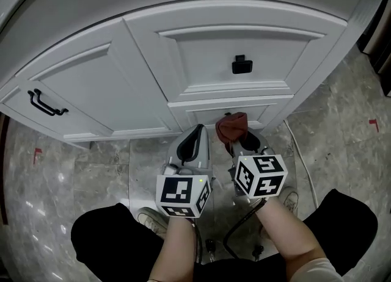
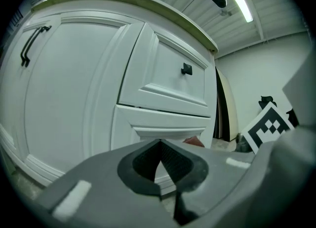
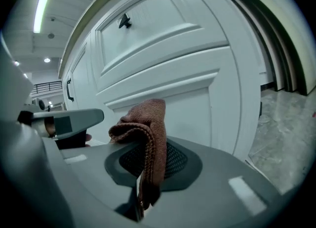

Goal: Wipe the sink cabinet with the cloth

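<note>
The white sink cabinet point(image 1: 110, 85) fills the upper half of the head view, and it also fills the left gripper view point(image 2: 74, 98) and the right gripper view point(image 3: 163, 49). A rust-brown cloth point(image 1: 231, 127) is bunched in my right gripper point(image 1: 237, 141), close in front of the cabinet's lowest panel. In the right gripper view the cloth point(image 3: 146, 118) sticks up and hangs down between the shut jaws of the right gripper point(image 3: 146, 149). My left gripper point(image 1: 197, 133) points at the cabinet base beside it, and in its own view the left gripper point(image 2: 160, 144) is shut with nothing in it.
A drawer front carries a black knob point(image 1: 242, 65), and the left door has a black bar handle point(image 1: 46, 103). The floor is grey marble tile point(image 1: 79, 171). A pale cable point(image 1: 303, 163) runs along the floor at the right. The person's shoes point(image 1: 148, 218) and dark trouser knees are below.
</note>
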`<state>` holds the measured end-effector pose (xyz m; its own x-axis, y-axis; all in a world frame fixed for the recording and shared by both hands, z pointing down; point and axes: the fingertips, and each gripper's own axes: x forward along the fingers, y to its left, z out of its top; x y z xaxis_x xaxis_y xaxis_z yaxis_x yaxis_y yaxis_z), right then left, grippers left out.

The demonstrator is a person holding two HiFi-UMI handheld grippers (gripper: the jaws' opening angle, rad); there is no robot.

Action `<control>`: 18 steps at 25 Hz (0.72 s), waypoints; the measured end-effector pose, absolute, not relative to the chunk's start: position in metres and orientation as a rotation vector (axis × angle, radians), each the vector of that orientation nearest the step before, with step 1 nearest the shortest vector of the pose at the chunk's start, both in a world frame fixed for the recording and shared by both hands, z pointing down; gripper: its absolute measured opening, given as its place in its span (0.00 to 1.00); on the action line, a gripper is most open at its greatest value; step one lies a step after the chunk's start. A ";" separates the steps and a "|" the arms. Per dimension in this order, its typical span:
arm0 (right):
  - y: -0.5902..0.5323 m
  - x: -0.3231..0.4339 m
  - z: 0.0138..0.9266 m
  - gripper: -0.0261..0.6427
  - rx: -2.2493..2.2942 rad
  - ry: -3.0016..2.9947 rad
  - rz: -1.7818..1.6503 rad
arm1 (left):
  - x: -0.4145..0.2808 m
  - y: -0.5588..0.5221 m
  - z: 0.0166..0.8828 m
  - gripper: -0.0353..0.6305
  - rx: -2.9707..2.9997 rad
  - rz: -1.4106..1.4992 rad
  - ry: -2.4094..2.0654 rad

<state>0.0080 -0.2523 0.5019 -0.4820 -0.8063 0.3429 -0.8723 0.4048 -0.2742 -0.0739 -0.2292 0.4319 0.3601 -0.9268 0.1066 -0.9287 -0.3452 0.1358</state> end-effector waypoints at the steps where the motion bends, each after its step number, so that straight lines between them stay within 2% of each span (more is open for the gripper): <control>1: -0.254 0.015 0.500 0.16 1.526 -2.496 0.630 | -0.070 -0.229 0.433 0.05 2.448 0.021 -1.677; 18: -0.279 0.099 0.497 0.16 1.758 -2.375 0.697 | -0.058 -0.232 0.444 0.05 2.433 0.065 -1.668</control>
<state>0.0989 -0.2785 0.4970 -0.3254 -0.8793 0.3479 -0.9278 0.2259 -0.2969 -0.0577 -0.2322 0.4444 0.3655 -0.9198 0.1428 -0.9281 -0.3484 0.1317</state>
